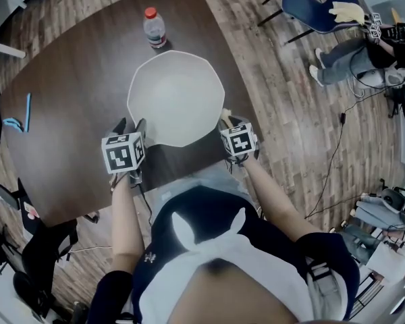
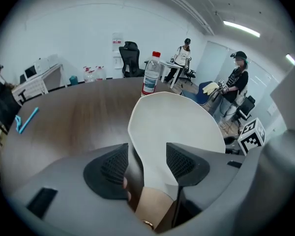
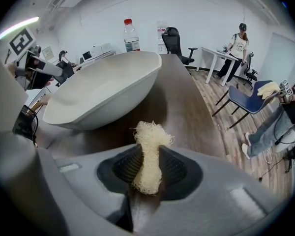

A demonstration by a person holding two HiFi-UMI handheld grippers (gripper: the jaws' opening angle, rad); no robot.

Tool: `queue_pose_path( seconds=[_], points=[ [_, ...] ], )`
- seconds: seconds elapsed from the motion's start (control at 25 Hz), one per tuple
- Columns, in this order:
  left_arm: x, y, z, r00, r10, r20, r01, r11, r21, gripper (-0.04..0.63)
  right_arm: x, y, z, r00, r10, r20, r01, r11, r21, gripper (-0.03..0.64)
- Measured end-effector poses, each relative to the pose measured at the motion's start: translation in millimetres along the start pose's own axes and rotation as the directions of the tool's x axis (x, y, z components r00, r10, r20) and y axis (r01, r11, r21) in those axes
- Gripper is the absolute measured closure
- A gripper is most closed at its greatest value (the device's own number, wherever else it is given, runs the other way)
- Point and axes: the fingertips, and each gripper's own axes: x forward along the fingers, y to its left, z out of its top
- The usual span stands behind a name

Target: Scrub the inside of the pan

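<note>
1. Nearest to us, the right tool (image 3: 148,168) was closed on a pale, fibrous scrubber (image 3: 151,134). Both pads pressed it, and its frayed top stood out beyond the jaws. This tool hung just beside the near right rim of the pan (image 1: 175,96), and the scrubber was apart from the pan.

2. The left tool (image 2: 147,151) was open. The near left rim of the pan stood between its pads, close to one pad and with a dark gap at the other, so we judged that it was not gripping the rim.

3. The pan, white and wide with an angular rim, sat on the dark table (image 1: 81,79) directly in front of us, between the two tools. Its inside looked bare.

4. We judged that the step in hand was preparation and that the scrubbing had not yet begun. The next move called for the left tool to close on the rim and steady the pan. The right tool then had to rise over the rim and bring the scrubber down onto the inner surface, pressing without pushing the pan away.

5. Farther away, a water bottle (image 1: 154,27) with a red cap stood beyond the far rim, apart from the pan. A blue chair (image 1: 317,9) stood on the floor beyond the table.
</note>
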Motion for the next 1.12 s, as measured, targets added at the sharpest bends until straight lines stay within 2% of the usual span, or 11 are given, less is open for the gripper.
queue_pose_path(
  seconds=[0.08,0.16,0.36,0.52,0.56,0.64,0.76,0.84,0.96,1.04,1.12],
  points=[
    [6.1,2.7,1.5,1.0,-0.019,-0.014,0.018,0.999,-0.05,0.373,0.6,0.9,1.3,1.0,0.013,0.009,-0.013,1.0,0.003,0.518],
    [11.5,4.5,1.2,0.999,-0.02,-0.03,0.018,0.998,-0.066,0.373,0.6,1.5,1.6,0.999,0.033,0.017,-0.033,0.999,0.009,0.524],
    [24.4,1.6,-7.2,0.994,-0.006,-0.105,0.004,1.0,-0.023,0.373,-5.6,-7.5,0.3,0.997,0.07,0.036,-0.072,0.995,0.063,0.532],
    [26.9,0.4,-11.1,0.992,0.0,-0.13,-0.003,1.0,-0.025,0.376,-21.3,-27.1,4.4,0.996,0.046,0.074,-0.054,0.992,0.11,0.532],
    [26.5,3.4,-11.2,0.991,0.018,-0.13,-0.022,0.999,-0.026,0.398,-27.9,-33.8,8.1,0.995,0.035,0.092,-0.047,0.991,0.123,0.532],
    [25.4,10.5,-10.3,0.991,0.055,-0.119,-0.061,0.997,-0.051,0.52,-43.2,-48.3,20.1,0.991,0.012,0.136,-0.031,0.99,0.14,0.532],
    [24.0,13.6,-9.7,0.994,0.041,-0.105,-0.057,0.986,-0.154,0.536,-68.7,-60.8,49.6,0.975,-0.002,0.221,-0.027,0.991,0.128,0.532],
    [23.5,14.2,-9.5,0.994,0.031,-0.101,-0.051,0.979,-0.197,0.543,-86.4,-53.7,76.7,0.956,0.029,0.29,-0.049,0.997,0.061,0.532],
    [22.0,15.8,-10.2,0.995,0.027,-0.097,-0.047,0.974,-0.219,0.548,-108.6,-8.0,116.7,0.916,0.172,0.362,-0.12,0.98,-0.161,0.532],
    [18.4,18.5,-15.4,0.995,0.025,-0.093,-0.046,0.973,-0.228,0.549,-117.6,41.6,131.1,0.893,0.282,0.352,-0.157,0.926,-0.344,0.531],
    [14.2,21.4,-22.3,0.996,0.026,-0.09,-0.047,0.971,-0.235,0.551,-119.0,93.7,134.2,0.877,0.376,0.3,-0.183,0.837,-0.516,0.531]
  ],
)
